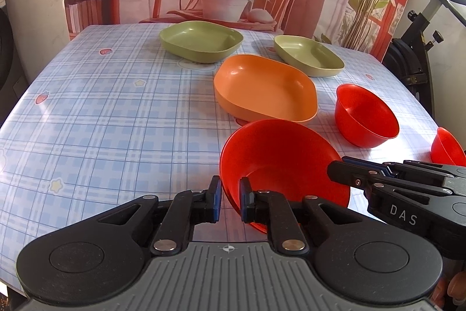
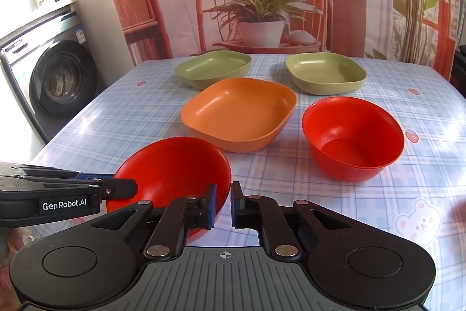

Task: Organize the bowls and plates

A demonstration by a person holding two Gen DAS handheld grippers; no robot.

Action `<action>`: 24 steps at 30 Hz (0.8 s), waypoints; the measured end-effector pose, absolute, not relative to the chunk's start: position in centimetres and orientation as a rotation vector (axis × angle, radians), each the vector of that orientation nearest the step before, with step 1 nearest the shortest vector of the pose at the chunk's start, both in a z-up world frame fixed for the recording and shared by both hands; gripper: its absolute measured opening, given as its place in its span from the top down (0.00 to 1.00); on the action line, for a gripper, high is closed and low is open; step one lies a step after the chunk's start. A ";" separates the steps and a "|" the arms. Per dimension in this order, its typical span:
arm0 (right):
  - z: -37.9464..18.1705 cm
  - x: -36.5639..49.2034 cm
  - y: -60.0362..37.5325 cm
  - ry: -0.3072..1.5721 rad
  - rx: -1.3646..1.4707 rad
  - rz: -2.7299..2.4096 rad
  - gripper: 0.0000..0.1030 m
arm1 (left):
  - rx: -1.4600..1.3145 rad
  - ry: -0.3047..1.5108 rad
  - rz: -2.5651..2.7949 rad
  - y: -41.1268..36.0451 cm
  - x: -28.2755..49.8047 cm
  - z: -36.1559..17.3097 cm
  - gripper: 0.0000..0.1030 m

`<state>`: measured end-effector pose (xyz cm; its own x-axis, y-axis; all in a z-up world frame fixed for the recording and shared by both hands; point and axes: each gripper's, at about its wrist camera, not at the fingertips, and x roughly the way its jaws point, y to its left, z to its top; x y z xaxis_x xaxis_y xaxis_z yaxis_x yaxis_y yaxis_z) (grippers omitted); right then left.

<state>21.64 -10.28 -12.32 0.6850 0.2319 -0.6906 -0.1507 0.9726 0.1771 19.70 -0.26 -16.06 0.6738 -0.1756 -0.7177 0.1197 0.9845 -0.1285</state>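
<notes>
A red bowl (image 1: 279, 153) (image 2: 174, 165) sits tilted at the near side of the checked table (image 1: 116, 107), held from both sides. My left gripper (image 1: 230, 201) is shut on its left rim, with the bowl's wall between the blue pads. My right gripper (image 2: 224, 204) is shut on the right rim. Each gripper shows in the other view as a black arm at the rim: right gripper (image 1: 335, 172), left gripper (image 2: 128, 187). Behind lie an orange plate (image 1: 265, 89) (image 2: 238, 112), two green plates (image 1: 201, 41) (image 1: 308, 54) and a second red bowl (image 1: 365, 115) (image 2: 352, 136).
A third red bowl (image 1: 447, 147) peeks in at the right edge of the left wrist view. A washing machine (image 2: 58, 77) stands left of the table, and a printed backdrop (image 2: 262, 5) hangs behind it. Dark exercise equipment (image 1: 413, 54) stands to the right.
</notes>
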 end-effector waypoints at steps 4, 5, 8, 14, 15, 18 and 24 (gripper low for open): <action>-11.7 21.2 -10.4 0.760 0.118 0.211 0.93 | -0.074 0.791 -0.172 -0.2 19.1 -15.7 0.87; -11.6 21.1 -10.4 0.757 0.117 0.210 0.93 | -0.072 0.789 -0.173 -0.2 19.0 -15.6 0.87; -11.4 20.9 -10.4 0.753 0.120 0.205 0.93 | -0.073 0.782 -0.176 -0.2 18.7 -15.4 0.87; -10.0 19.9 -10.1 0.720 0.111 0.194 0.93 | -0.058 0.739 -0.177 -0.3 17.3 -14.1 0.87; -9.8 19.6 -9.9 0.712 0.107 0.191 0.93 | -0.052 0.729 -0.175 -0.4 16.9 -13.8 0.87; -8.9 18.3 -9.4 0.686 0.095 0.183 0.93 | -0.038 0.702 -0.167 -0.5 15.8 -12.9 0.87; -6.7 15.7 -8.9 0.626 0.074 0.177 0.93 | -0.044 0.640 -0.166 -0.6 13.2 -10.8 0.87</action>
